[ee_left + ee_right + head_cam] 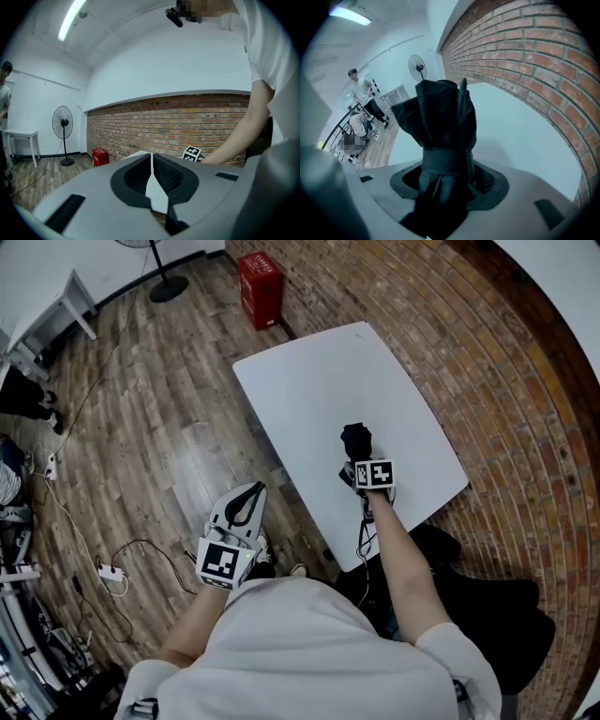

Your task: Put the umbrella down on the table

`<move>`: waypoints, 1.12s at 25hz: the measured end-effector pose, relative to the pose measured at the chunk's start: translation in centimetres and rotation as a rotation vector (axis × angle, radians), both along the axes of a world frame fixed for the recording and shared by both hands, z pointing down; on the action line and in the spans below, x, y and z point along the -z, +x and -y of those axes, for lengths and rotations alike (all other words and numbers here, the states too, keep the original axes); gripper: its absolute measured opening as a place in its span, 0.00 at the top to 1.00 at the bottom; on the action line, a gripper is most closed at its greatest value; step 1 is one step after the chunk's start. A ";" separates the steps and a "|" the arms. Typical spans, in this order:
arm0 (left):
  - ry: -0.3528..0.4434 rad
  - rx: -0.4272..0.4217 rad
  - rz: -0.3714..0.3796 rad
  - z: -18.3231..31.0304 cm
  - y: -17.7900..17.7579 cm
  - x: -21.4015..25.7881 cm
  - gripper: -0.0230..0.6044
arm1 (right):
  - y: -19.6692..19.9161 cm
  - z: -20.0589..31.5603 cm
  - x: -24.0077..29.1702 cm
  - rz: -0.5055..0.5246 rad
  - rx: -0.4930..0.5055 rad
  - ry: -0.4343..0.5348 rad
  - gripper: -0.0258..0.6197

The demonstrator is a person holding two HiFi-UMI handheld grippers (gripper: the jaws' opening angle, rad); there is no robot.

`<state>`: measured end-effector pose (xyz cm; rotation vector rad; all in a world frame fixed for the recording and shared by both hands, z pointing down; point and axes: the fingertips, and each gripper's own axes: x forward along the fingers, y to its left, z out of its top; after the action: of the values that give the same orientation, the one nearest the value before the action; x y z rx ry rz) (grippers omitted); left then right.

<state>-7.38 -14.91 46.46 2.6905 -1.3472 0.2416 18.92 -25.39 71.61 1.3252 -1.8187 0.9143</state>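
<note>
Right gripper [447, 177] clamped on the folded black umbrella [440, 117] over the white table [319, 381] — best laid flat before release; left gripper [152, 176] closed, empty.

The whole counter [319, 381] is being viewed steeply from above by the head camera, over the person's shoulders. From beside the counter's near left corner, the left hand-held gripper [151, 161] camera is being aimed almost level toward the brick wall [187, 122]. The right hand-held gripper [446, 180] camera is being held close above the counter, tilted down. Counter, wall and fan [417, 62] are being shared by all views.
</note>
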 end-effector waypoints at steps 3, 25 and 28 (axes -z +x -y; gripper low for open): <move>-0.008 -0.003 0.008 0.1 0.1 -0.1 0.91 | 0.4 -0.1 -1.1 -0.023 -0.008 -0.030 0.57; -0.049 0.073 0.032 0.3 -4.2 -1.4 0.91 | -0.4 4.1 -3.6 -0.226 0.107 -0.094 0.56; -0.065 0.082 0.029 0.2 -5.0 -1.9 0.91 | -0.7 4.1 -4.1 -0.225 0.107 -0.118 0.56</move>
<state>-12.40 -15.12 48.38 2.5821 -1.4288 0.3108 18.27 -29.53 75.75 1.1941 -1.6212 0.7700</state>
